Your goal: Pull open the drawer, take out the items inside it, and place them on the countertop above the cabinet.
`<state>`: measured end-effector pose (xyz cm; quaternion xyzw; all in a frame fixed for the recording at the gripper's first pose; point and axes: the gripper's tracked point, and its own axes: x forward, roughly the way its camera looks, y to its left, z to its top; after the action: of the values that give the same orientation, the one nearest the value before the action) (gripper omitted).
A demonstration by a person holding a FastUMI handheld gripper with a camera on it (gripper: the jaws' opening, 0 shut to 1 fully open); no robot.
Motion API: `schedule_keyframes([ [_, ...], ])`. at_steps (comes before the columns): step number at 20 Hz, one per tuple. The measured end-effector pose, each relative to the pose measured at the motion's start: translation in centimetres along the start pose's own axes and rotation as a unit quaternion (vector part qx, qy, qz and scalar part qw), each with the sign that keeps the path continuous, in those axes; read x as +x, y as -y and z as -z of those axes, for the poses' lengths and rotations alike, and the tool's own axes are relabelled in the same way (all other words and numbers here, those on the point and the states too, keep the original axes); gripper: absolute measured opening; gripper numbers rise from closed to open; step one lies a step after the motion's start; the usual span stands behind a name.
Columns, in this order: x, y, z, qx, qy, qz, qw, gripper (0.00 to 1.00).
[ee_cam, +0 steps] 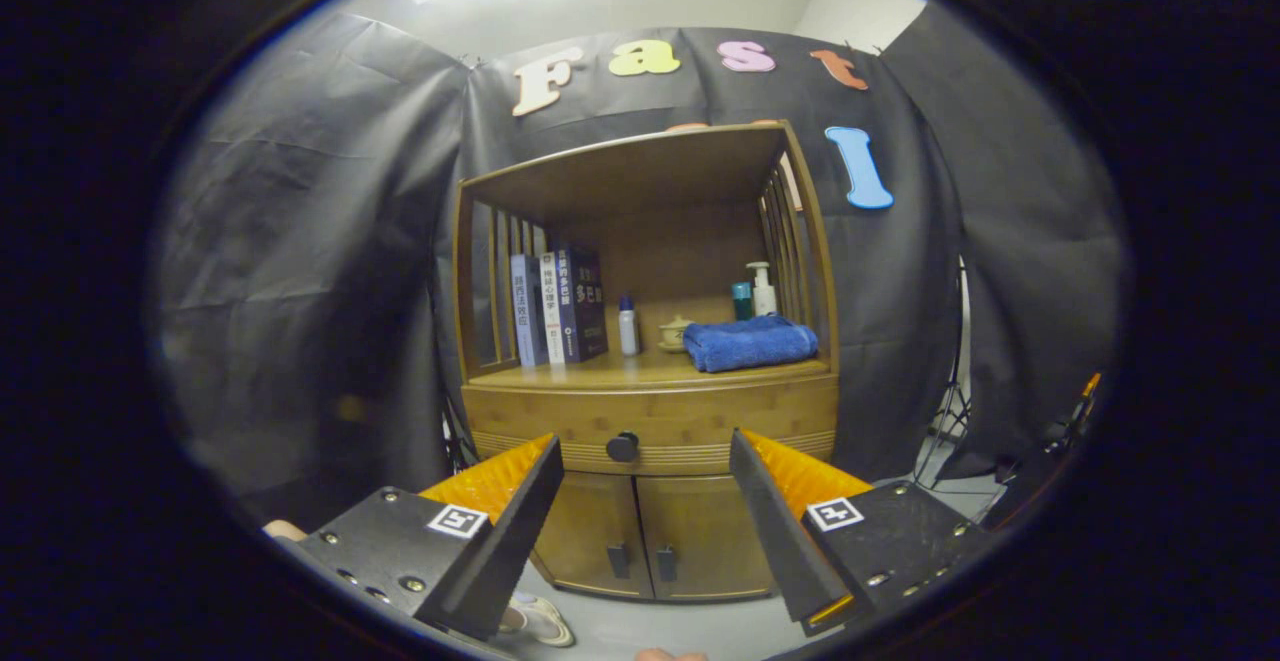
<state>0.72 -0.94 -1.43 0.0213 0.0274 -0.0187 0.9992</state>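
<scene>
Tongs (645, 461) gape wide and hold nothing as we face the cabinet; its shut drawer (650, 421) runs crosswise, front toward us, knob (622, 446) between our fingers, under the bench (640, 369).

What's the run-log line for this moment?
phase: approach | gripper: open, short of the cabinet, holding nothing | drawer: closed | knob: between fingers, beyond tips | countertop: books, bottles, blue towel

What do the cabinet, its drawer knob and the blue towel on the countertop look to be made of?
Cabinet: likely bamboo or light wood, satin finish, visible grain. Drawer knob: dark, round, smooth; metal or plastic, unclear. Blue towel: soft terry-like cloth, folded. The hand-held gripper is open, short of the knob.
</scene>
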Motion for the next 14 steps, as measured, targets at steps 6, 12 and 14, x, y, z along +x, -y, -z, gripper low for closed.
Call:
schedule_keyframes([
  [6, 0.9, -1.6, -0.5, -0.035, 0.012, -0.012, 0.999, 1.00],
  [12, 6.1, -5.1, -0.7, -0.051, 0.008, -0.046, 0.998, 1.00],
  [14, 8.7, -5.8, 0.2, -0.062, 0.000, -0.044, 0.997, 1.00],
])
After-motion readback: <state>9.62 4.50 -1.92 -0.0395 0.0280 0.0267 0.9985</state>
